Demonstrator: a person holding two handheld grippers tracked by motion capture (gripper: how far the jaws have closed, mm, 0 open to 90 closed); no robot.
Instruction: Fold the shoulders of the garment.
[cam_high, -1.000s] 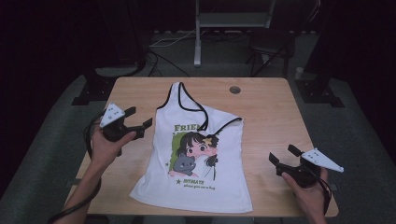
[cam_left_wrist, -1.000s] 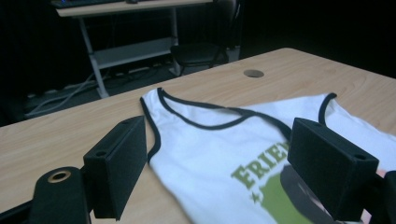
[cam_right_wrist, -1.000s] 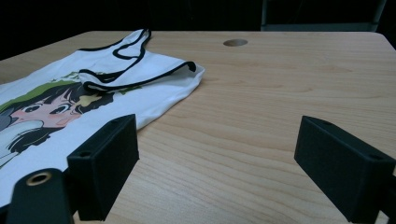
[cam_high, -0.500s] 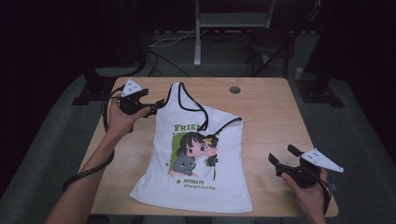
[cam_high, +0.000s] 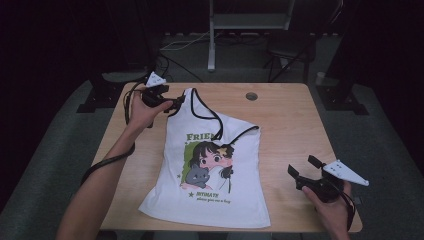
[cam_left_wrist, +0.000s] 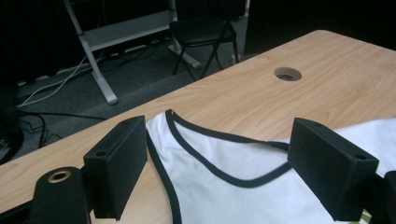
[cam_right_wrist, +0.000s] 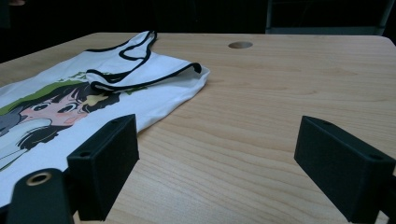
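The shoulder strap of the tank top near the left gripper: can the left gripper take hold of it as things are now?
Probably yes. The left gripper is open, and the strap lies flat on the table between its fingers, with nothing on it.

My table (cam_high: 280, 115) is a light wooden top with rounded corners and a round cable hole (cam_high: 251, 96) near its far edge. A white tank top (cam_high: 210, 165) with black trim and a cartoon print lies flat on it, just beyond my left tongs (cam_high: 172, 104), well left of my right tongs (cam_high: 300, 169).
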